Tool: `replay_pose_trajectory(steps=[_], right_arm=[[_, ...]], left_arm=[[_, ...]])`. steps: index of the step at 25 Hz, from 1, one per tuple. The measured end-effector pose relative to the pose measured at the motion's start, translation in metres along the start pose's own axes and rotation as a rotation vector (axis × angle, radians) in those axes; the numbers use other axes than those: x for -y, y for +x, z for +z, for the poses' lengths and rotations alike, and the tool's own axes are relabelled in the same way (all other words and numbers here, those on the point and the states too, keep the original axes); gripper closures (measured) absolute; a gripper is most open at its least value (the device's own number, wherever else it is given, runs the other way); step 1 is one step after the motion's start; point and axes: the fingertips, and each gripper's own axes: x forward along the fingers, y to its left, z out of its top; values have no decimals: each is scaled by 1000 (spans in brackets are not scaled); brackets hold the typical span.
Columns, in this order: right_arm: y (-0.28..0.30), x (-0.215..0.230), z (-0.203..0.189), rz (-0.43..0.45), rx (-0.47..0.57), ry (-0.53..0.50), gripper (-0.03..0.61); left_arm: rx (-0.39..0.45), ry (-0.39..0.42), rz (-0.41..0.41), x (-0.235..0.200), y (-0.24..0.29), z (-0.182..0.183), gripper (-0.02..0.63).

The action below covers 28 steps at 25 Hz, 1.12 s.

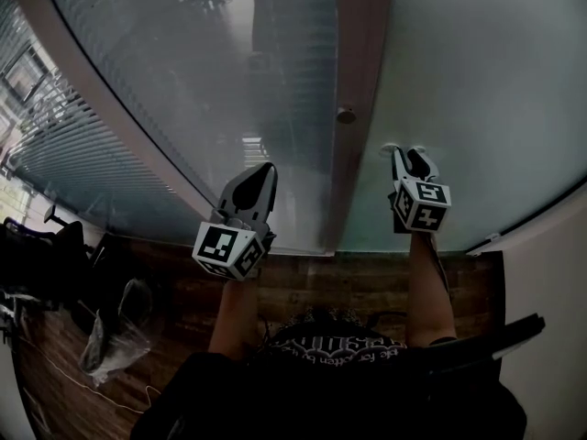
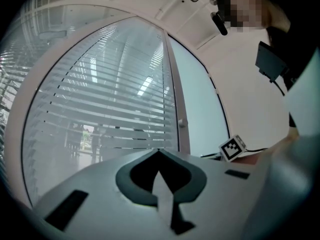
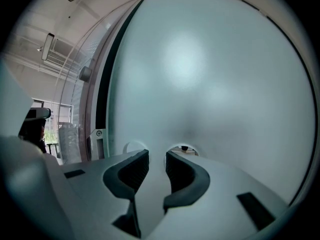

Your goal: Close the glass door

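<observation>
The frosted glass door (image 1: 477,81) fills the right half of the head view and nearly all of the right gripper view (image 3: 200,74). My right gripper (image 1: 409,151) has its fingertips at or on this pane, jaws a little apart with nothing between them (image 3: 156,156). A dark gap shows along the door's left edge (image 3: 102,99). A pale frame post (image 1: 353,154) carries a small round knob (image 1: 346,115). My left gripper (image 1: 264,170) is shut and empty (image 2: 159,153), held in front of the glass panel with blinds (image 2: 110,99), left of the post.
Wooden floor (image 1: 303,282) runs below the glass. A clear plastic bag (image 1: 115,337) and dark chairs (image 1: 37,255) lie at the left. A white wall (image 1: 550,319) stands at the right. The right gripper's marker cube (image 2: 233,148) shows in the left gripper view.
</observation>
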Motion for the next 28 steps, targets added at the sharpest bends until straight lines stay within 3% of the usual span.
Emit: replay_pose_trajectory(steps=[10, 16, 20, 24, 28], right_arm=[[-2, -4, 1, -6, 6, -40, 471], [-31, -6, 3, -15, 10, -27, 471], [-57, -12, 26, -4, 101, -47, 473], [-84, -21, 66, 13, 226, -51, 570], [-111, -31, 95, 54, 322, -57, 575]], left_arm=[[-10, 7, -1, 4, -2, 2, 612], [-12, 17, -40, 13, 2, 1, 612], [-14, 27, -54, 21, 9, 2, 612], [-18, 37, -67, 30, 14, 5, 612], [0, 35, -76, 37, 18, 8, 612]])
